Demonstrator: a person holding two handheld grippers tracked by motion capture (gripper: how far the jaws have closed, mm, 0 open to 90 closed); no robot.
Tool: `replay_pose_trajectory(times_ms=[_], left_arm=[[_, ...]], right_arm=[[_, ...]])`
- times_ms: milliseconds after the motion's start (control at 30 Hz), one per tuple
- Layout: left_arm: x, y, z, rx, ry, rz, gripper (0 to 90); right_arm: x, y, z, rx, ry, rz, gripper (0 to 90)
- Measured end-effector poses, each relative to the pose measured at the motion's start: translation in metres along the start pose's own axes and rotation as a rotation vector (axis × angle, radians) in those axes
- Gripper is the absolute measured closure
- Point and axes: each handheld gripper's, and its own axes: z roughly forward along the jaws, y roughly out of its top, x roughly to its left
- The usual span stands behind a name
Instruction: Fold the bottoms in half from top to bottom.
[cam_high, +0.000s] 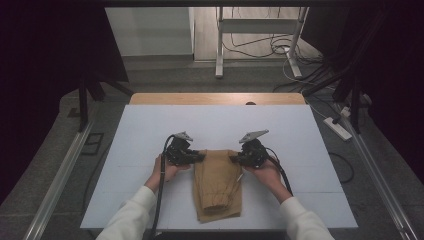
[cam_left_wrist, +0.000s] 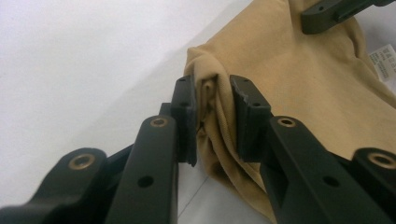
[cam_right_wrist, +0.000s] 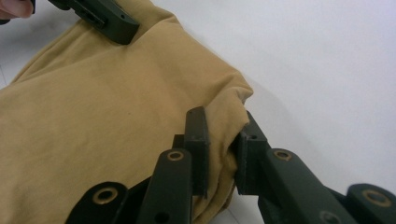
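Both grippers clamp the far end of a folded tan garment (cam_high: 218, 184). In the high view the left gripper (cam_high: 196, 156) bites the garment's far left corner and the right gripper (cam_high: 236, 159) bites its far right corner. The garment lies on the white table (cam_high: 150, 130), near the middle of the near edge, its long side running from the grippers back toward the person.

In the left gripper view the jaws pinch a bunched ridge of cloth, which fills the gap between the pads. In the right gripper view the jaws likewise squeeze a gathered corner, with little cloth past the pads on the outer side.

Risks from here, as I judge them:
- Either bite may hold only the top layers of the fold. On a lift the lower layers would drop away and the fold would open.
- The right grip sits close to the cloth's edge, so a sharp pull could slide the fabric out.
- Uneven motion of the two hands would skew the garment or drag its near end across the table and wrinkle it.
- A white label (cam_left_wrist: 384, 62) lies loose near the far side and could flip or catch in the next fold.
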Motion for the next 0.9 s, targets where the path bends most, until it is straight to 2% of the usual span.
replay_pose_trajectory(times_ms=[467,633,900], left_arm=[[0.008,0.009,-0.002,-0.036,0.023,0.006,72.8],[0.013,0.023,-0.005,-0.068,0.033,0.006,72.8],[0.033,0.050,-0.003,-0.062,0.061,0.005,72.8]], right_arm=[[-0.006,0.008,0.001,-0.039,-0.032,0.002,78.3],[-0.012,0.016,-0.001,-0.071,-0.059,0.005,78.4],[-0.032,0.036,0.005,-0.086,-0.101,0.014,78.5]])
